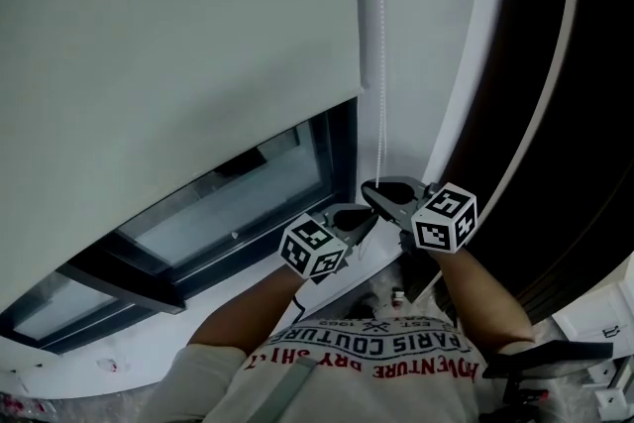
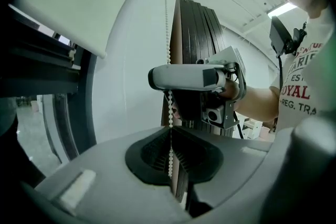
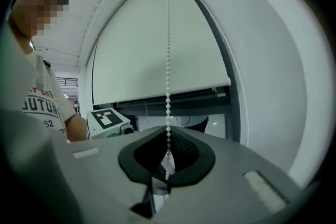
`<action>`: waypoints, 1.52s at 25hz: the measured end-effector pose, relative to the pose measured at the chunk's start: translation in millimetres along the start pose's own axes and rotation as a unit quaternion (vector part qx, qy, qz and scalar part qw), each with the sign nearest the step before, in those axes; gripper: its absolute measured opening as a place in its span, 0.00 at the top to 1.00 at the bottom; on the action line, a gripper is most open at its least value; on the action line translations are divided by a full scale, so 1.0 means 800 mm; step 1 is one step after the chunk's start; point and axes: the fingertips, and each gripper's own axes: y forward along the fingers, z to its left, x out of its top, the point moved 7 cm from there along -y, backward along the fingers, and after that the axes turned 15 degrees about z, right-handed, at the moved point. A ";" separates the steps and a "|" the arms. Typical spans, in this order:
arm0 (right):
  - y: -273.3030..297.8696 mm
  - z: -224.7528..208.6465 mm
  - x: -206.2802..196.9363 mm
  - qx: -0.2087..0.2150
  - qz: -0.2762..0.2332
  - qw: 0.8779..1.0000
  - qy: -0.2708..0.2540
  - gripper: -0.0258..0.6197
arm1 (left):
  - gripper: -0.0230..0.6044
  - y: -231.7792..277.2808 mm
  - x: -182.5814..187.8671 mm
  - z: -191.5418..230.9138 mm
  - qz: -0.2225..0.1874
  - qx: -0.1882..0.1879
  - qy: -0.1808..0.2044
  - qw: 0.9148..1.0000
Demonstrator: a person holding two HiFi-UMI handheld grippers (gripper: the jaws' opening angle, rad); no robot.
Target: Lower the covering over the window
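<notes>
Jaws of the left gripper (image 2: 170,132) and right gripper (image 3: 168,138) are each pinched shut on the white bead chain (image 1: 381,104) at centre frame, right just above left, seemingly to haul the roller blind (image 1: 178,45), upper left, down over the half-bared window (image 1: 233,208).

At six o'clock in the head view, the T-shirt (image 1: 391,357) reads "PARIS COUTURE" and "ADVENTURE", upside down; at three o'clock in the left gripper view, "ROYAL".

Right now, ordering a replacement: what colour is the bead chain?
White; the bead chain shows best in the right gripper view.
</notes>
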 end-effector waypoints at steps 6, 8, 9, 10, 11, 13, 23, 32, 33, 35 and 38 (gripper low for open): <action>0.016 -0.003 -0.030 0.005 0.017 0.999 0.026 0.96 | 0.94 0.014 -0.030 0.002 0.025 0.003 -0.010 1.000; 0.020 -0.003 -0.042 0.006 0.025 0.999 0.032 0.96 | 0.94 0.019 -0.040 0.002 0.033 0.004 -0.013 0.999; 0.021 -0.004 -0.047 0.007 0.028 0.999 0.036 0.96 | 0.94 0.021 -0.045 0.002 0.036 0.004 -0.015 0.999; 0.023 -0.004 -0.052 0.007 0.030 0.999 0.039 0.96 | 0.94 0.023 -0.049 0.002 0.039 0.005 -0.016 0.999; 0.024 -0.005 -0.055 0.008 0.032 0.999 0.041 0.96 | 0.94 0.025 -0.052 0.002 0.041 0.005 -0.016 0.999; 0.026 -0.005 -0.060 0.008 0.035 0.998 0.044 0.96 | 0.94 0.028 -0.057 0.002 0.044 0.007 -0.016 0.999; 0.039 -0.005 -0.087 0.005 0.056 0.997 0.061 0.96 | 0.95 0.041 -0.084 0.002 0.062 0.013 -0.025 0.998; 0.028 -0.005 -0.086 -0.030 0.033 0.998 0.047 0.81 | 0.77 0.032 -0.093 0.016 0.056 0.065 -0.040 0.995; 0.020 -0.004 -0.087 -0.037 0.028 0.998 0.049 0.80 | 0.77 0.028 -0.091 0.015 0.048 0.072 -0.049 0.995; 0.000 0.002 -0.090 -0.051 0.019 0.997 0.051 0.78 | 0.77 0.017 -0.087 0.006 0.031 0.082 -0.060 0.994; -0.026 0.013 -0.096 -0.074 0.005 0.996 0.057 0.75 | 0.77 -0.009 -0.079 -0.006 0.002 0.089 -0.072 0.993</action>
